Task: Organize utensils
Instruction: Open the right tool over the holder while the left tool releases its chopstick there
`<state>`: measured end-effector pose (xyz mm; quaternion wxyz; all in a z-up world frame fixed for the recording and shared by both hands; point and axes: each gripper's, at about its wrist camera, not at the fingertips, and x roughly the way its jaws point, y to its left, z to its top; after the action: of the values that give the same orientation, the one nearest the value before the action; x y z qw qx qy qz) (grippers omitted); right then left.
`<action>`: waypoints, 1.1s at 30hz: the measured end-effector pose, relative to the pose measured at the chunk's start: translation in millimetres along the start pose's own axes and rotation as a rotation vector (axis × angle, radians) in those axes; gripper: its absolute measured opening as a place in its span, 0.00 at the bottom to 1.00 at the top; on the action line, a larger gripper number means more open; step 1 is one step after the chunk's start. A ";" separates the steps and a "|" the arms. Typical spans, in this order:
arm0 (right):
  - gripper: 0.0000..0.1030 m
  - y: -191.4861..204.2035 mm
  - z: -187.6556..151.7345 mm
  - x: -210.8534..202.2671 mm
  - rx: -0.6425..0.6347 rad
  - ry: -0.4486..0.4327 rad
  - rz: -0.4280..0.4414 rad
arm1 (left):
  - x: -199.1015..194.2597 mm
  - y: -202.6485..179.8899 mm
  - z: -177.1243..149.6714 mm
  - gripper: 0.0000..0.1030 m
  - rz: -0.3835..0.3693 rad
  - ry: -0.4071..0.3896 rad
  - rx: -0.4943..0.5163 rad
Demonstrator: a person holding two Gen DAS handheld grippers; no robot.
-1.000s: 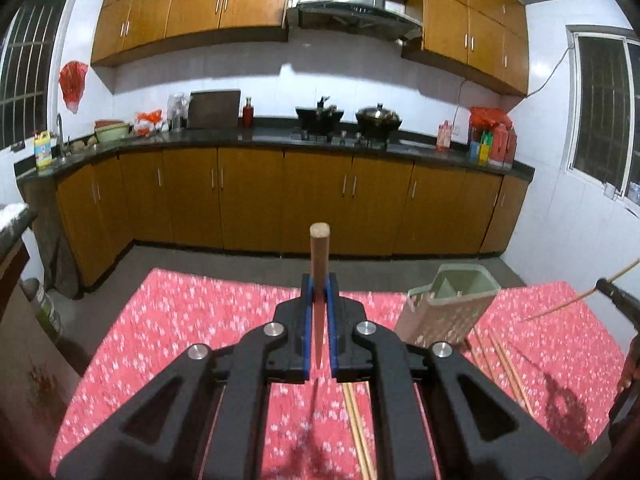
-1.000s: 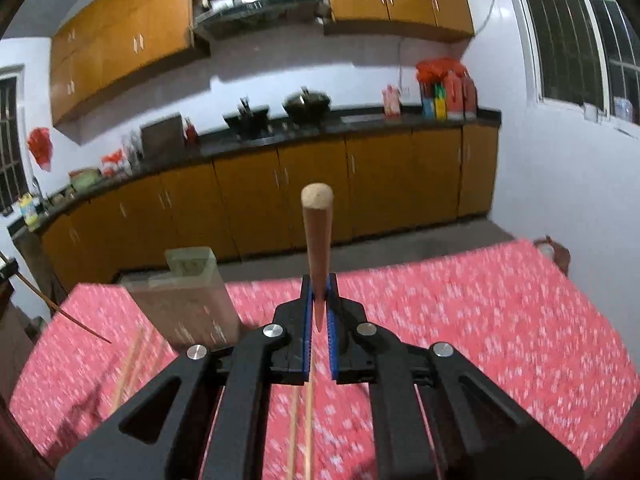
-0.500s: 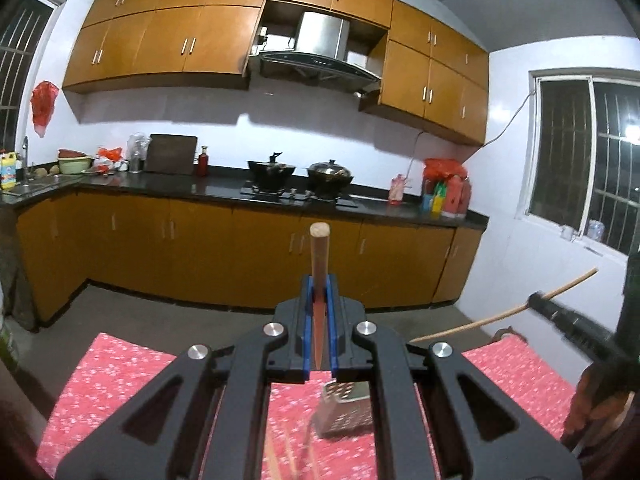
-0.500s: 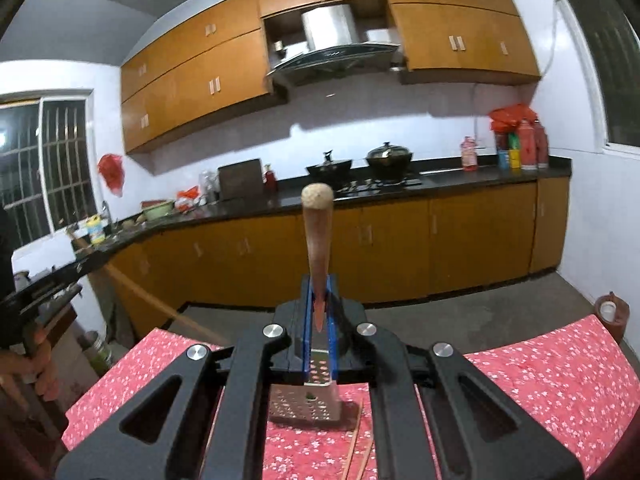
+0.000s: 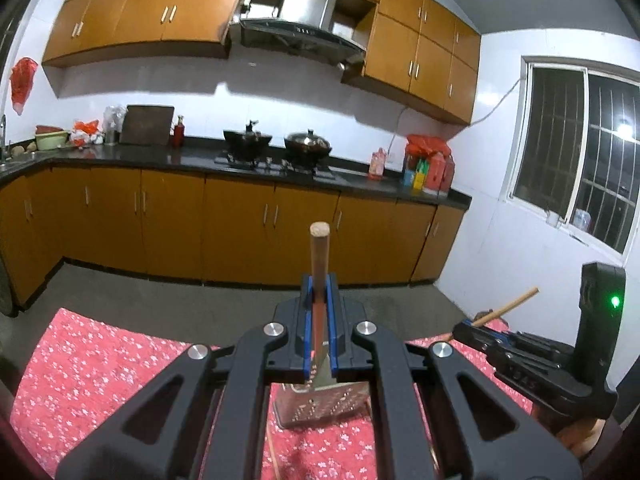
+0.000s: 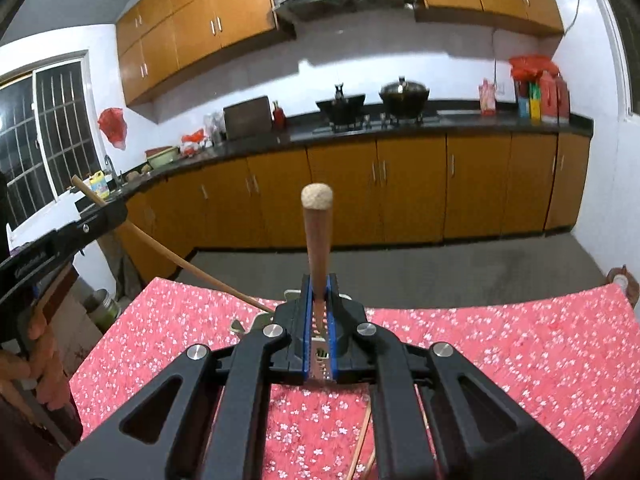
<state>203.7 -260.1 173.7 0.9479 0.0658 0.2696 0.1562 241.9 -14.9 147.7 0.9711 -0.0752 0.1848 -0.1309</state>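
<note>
Left gripper point(image 5: 319, 344): fingers point(image 5: 306, 336) with blue pads pinching one wooden chopstick point(image 5: 319, 264). The blunt end projects forward beyond the pads; in the right wrist view the same stick point(image 6: 176, 258) slants down toward the utensil holder and its thin tip lies at the holder's rim. Gripper body point(image 6: 60, 240) visible at the left edge of that view, held in a hand point(image 6: 38, 364).

Right gripper point(image 6: 319, 336): fingers point(image 6: 307, 332) pinching a second wooden chopstick point(image 6: 317, 240), round butt end forward. In the left wrist view this gripper point(image 5: 472, 330) sits at the right with its stick point(image 5: 507, 306) protruding up and away.

Utensil holder point(image 5: 324, 404): perforated pale container standing on the surface, directly below and beyond the left fingers. In the right wrist view only its rim point(image 6: 256, 322) and a slotted strip between the pads show; the rest is hidden behind the gripper.

Loose chopsticks point(image 6: 362, 448): thin wooden sticks lying flat on the surface near the lower frame edge, partly covered by the gripper frame; number cannot be told.

Surface point(image 5: 100, 364): covered by a red cloth with small white flowers.

Background: orange-brown base cabinets point(image 5: 172, 220), dark countertop, two lidded pots point(image 5: 308, 144) on a hob, range hood point(image 5: 300, 28), barred window point(image 5: 580, 152).
</note>
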 end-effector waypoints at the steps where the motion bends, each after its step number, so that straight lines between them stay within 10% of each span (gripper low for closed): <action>1: 0.07 -0.6 -0.5 3.1 0.005 0.009 0.000 | 3.9 0.2 -2.8 0.07 0.003 0.008 0.004; 10: 0.08 1.4 -4.1 30.2 0.025 0.064 -0.018 | 39.8 8.9 -26.2 0.07 0.026 0.113 0.006; 13: 0.22 2.5 -6.0 30.4 0.021 0.061 -0.023 | 41.1 12.3 -29.6 0.10 0.031 0.117 -0.003; 28: 0.31 -14.7 -1.0 -42.2 0.060 -0.108 -0.089 | -18.7 32.0 -24.4 0.22 0.047 0.008 -0.064; 33: 0.31 -53.4 -39.7 -40.7 0.106 -0.019 -0.205 | -41.5 54.8 -46.7 0.23 0.113 0.025 -0.073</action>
<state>163.7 -322.3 148.9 0.9567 0.0891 0.2736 0.0433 199.5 44.6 108.1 0.9712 -0.0984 0.2054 -0.0699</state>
